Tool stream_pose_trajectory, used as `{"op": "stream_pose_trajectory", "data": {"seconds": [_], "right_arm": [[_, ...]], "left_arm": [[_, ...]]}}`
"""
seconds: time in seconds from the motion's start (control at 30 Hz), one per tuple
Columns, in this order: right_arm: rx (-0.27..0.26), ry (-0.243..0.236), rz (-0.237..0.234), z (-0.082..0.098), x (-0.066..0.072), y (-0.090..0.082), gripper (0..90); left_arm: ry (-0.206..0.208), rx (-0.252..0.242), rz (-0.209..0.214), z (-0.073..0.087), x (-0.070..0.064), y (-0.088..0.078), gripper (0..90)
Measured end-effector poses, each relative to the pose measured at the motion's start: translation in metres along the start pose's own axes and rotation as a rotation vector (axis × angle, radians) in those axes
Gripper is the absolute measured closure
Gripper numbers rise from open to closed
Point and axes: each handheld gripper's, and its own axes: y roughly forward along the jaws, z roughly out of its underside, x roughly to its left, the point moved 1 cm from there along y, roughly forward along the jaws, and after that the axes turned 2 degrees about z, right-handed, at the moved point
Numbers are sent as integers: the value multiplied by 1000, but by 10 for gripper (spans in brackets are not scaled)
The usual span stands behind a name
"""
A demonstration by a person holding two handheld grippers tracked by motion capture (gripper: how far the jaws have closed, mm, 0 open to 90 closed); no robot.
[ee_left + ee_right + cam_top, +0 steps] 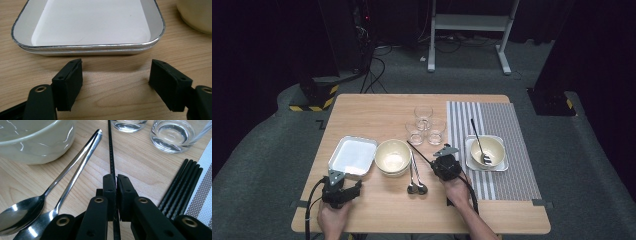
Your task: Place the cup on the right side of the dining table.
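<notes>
**One chopstick lifted from the spare set**

A single black chopstick [111,150] is clamped between the closed jaws of the right hand-held gripper [445,161], its free end pointing toward 11 o'clock, past the two spoons [416,186] and toward the glasses [426,126]. The remaining chopsticks [180,187] lie on the desk [362,107] at the mat's [507,120] edge, at 3 o'clock of the jaws in the right gripper view. The step in hand is judged to be the carrying of this chopstick to a place setting (probably the mat, where a bowl [486,150] already stands). A steady, level carry is called for next. The left hand-held gripper [343,186] is held wide open and empty, just short of the tray [87,47].
</notes>
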Motion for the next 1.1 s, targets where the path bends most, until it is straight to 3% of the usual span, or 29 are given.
{"op": "stream_pose_trajectory", "data": {"seconds": [0.37, 0.67, 0.8, 1.1], "right_arm": [[-22, -1, -25, 5, -5, -7, 862], [-47, 5, -55, 10, -13, -23, 862], [-29, -12, -51, 13, -15, -24, 862], [-47, -19, -51, 17, -20, -35, 862]], "left_arm": [[0, 0, 0, 0, 0, 0, 269], [-3, -1, -1, 0, 0, 0, 271], [-3, -1, -3, 0, 0, 0, 273], [-1, 0, -2, 0, 0, 0, 272]]}}
